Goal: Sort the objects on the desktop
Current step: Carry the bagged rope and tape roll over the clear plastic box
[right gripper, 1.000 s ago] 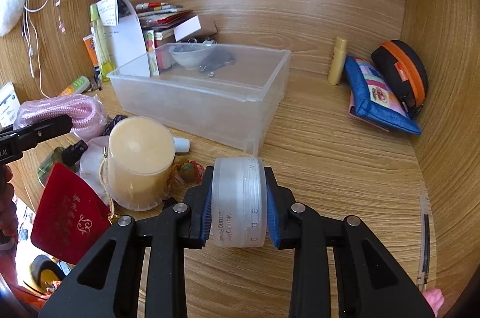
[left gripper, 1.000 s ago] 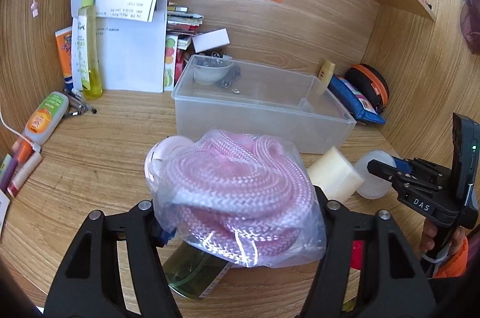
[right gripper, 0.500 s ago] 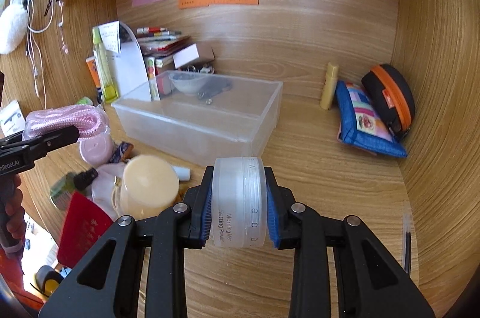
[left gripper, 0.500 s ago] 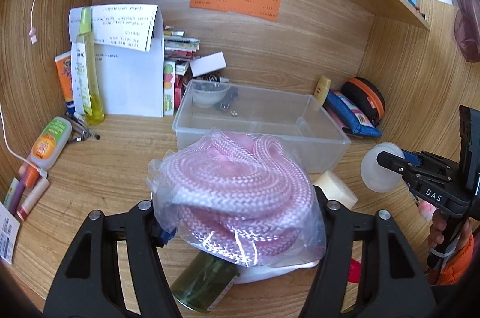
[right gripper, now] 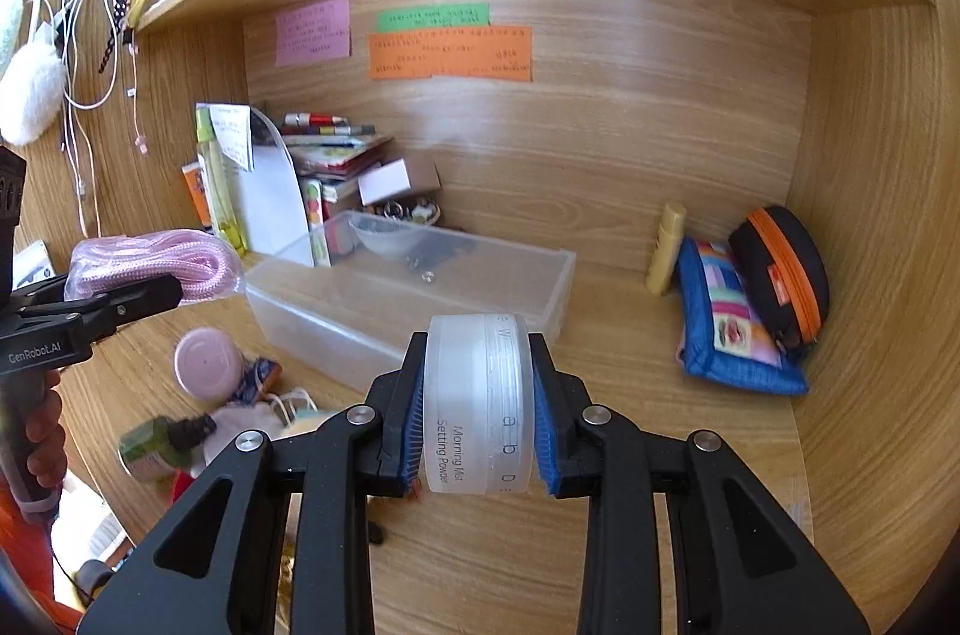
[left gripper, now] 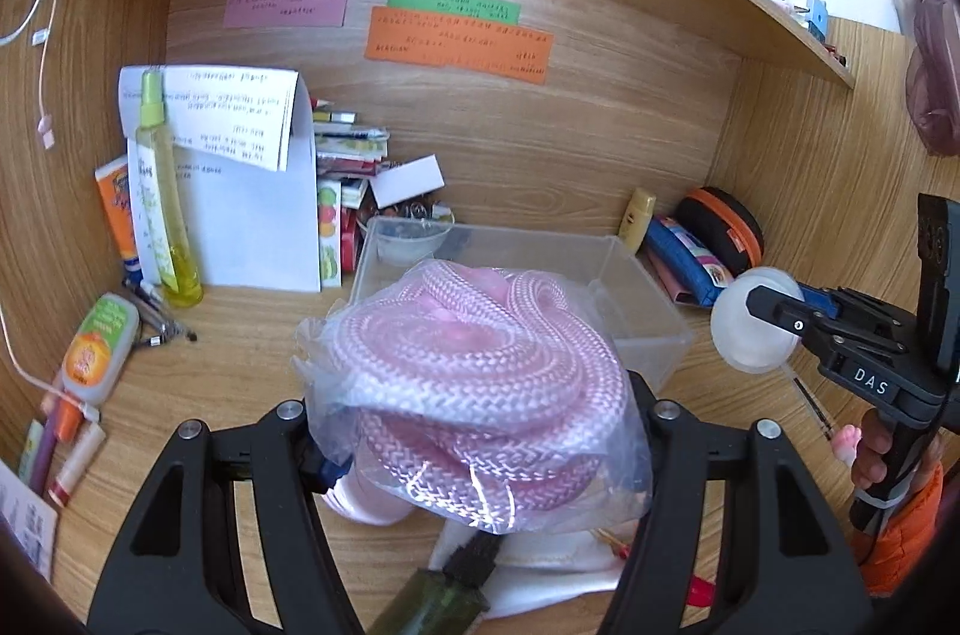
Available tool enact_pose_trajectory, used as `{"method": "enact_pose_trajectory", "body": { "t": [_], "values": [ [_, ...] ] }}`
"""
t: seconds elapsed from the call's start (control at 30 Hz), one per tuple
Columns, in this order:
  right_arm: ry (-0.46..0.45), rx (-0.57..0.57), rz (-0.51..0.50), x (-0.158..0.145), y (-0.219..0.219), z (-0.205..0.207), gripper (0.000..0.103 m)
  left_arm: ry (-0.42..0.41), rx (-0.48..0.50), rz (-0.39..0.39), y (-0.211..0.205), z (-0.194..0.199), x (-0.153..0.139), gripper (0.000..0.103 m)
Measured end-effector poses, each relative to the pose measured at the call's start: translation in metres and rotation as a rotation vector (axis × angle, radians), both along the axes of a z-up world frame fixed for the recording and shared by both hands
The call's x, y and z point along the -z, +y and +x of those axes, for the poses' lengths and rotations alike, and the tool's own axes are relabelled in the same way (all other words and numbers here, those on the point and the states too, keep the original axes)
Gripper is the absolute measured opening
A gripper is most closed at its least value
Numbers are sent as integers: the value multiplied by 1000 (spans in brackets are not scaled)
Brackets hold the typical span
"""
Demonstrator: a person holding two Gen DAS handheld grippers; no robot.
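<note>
Tools both pinching — left tool (left gripper: 474, 431) bagged pink rope (left gripper: 474, 371), right tool (right gripper: 478, 425) "Morning Mist Setting Powder" jar (right gripper: 478, 401).

Two wrist fisheyes, close, sharing clear bin (left gripper: 636, 311)

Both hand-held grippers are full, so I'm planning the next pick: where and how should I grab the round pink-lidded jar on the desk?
Grip the pink-lidded jar across its round side wall, coming from above and the near side. Its lid faces up and looks flat, offering no edge to pinch. The clear bin stands behind it and a small packet sits close on its right, so those sides are crowded.
</note>
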State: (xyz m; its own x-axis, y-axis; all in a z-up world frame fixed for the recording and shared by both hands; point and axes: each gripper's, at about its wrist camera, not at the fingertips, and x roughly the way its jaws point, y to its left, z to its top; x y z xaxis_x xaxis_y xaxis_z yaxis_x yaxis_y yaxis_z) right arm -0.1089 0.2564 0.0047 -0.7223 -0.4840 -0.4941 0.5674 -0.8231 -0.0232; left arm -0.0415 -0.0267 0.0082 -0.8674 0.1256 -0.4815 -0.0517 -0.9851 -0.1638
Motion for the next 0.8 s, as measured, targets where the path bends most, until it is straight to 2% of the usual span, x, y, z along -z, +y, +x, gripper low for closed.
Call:
{"method": "enact_pose_trajectory", "body": {
  "t": [0.63, 0.8],
  "values": [
    [23, -82, 22, -19, -53, -37, 27, -46, 54, 1, -17, -73, -26, 65],
    [-1, -78, 29, -17, -62, -54, 27, -101, 71, 35, -21, -99, -20, 65]
  ]
}}
